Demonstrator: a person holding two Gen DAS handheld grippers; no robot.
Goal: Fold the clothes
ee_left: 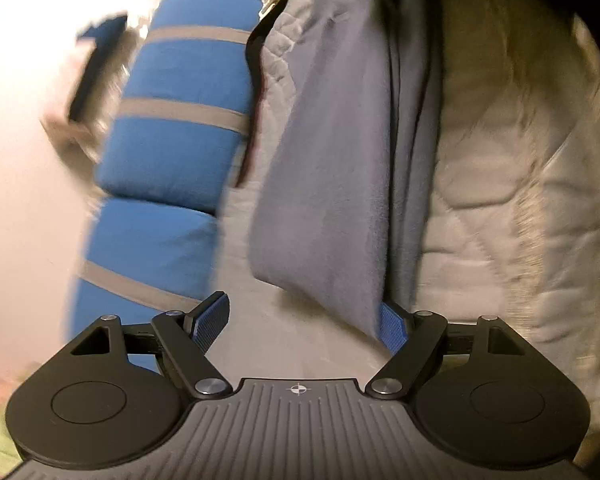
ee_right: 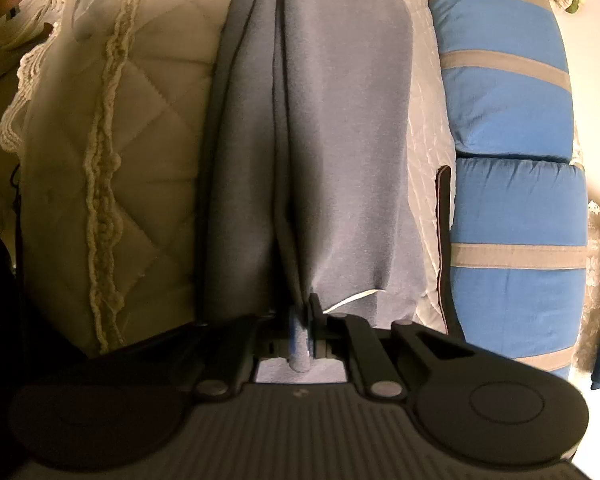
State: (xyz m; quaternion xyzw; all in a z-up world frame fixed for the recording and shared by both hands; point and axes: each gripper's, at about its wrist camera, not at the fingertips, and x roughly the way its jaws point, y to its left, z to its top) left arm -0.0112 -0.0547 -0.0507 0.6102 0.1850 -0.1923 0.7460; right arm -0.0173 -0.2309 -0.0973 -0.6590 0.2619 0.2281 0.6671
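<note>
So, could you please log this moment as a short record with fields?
garment: grey cloth, bunched lengthwise
surface: cream quilted cover
beside it: blue striped cushion
left gripper: fingers open, cloth edge by one finger
right gripper: fingers shut on the grey cloth
image: left view blurred

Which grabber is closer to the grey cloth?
Right. The right gripper is shut on the grey cloth. The left gripper is open just below its hanging corner, not gripping.
</note>
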